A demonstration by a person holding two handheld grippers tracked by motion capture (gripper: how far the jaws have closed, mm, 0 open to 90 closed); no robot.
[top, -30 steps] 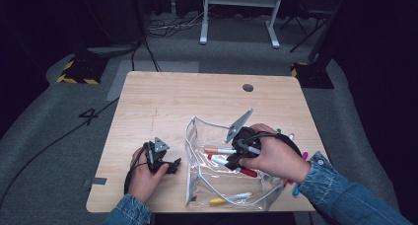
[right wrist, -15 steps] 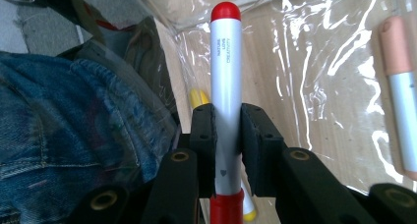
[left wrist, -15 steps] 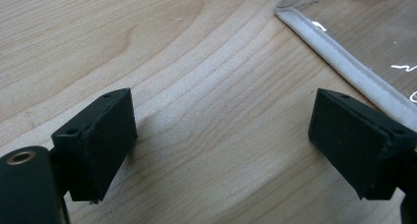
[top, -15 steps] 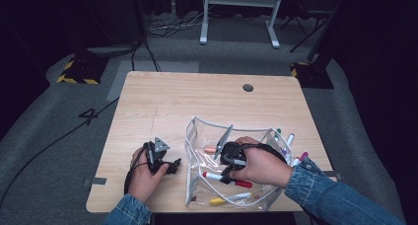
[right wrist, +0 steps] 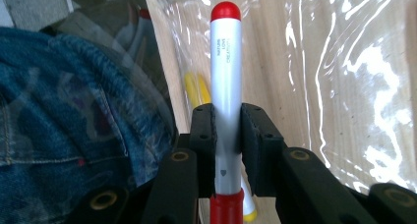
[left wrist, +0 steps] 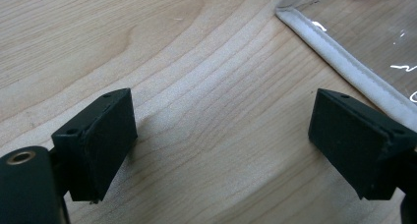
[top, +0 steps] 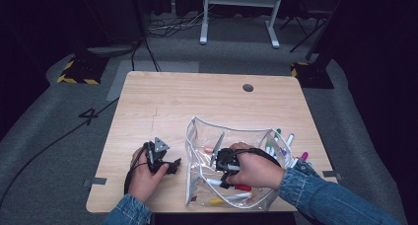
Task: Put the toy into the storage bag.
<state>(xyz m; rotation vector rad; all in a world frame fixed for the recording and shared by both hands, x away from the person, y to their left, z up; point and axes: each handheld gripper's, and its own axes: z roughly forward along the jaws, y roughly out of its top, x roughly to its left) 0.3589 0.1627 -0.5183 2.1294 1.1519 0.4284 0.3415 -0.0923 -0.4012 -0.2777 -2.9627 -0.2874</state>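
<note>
Work in hand: putting markers into a clear pouch (top: 197,136) that lies on the table (top: 197,101).
Right gripper (right wrist: 227,130): jaws clamped on a red-capped marker (right wrist: 225,62), held at mid-barrel, inside the pouch's open mouth, low over its bottom wall.
Left gripper (left wrist: 221,135): jaws wide apart with nothing between them, resting on the wood just beside the pouch's white seam (left wrist: 344,67).
How the marker handles: light, stiff, with a smooth round barrel that could probably roll or slip; the mid-barrel hold looks balanced.
How the pouch handles: thin, soft, glossy plastic, likely to slide or fold; best pinned at the stitched seam.
Around: a yellow marker (right wrist: 195,91) lies in the pouch; more markers (top: 283,141) wait at its far right edge.
In the way: the pouch's raised upper wall and the person's denim sleeve (right wrist: 74,111) crowd the opening.
</note>
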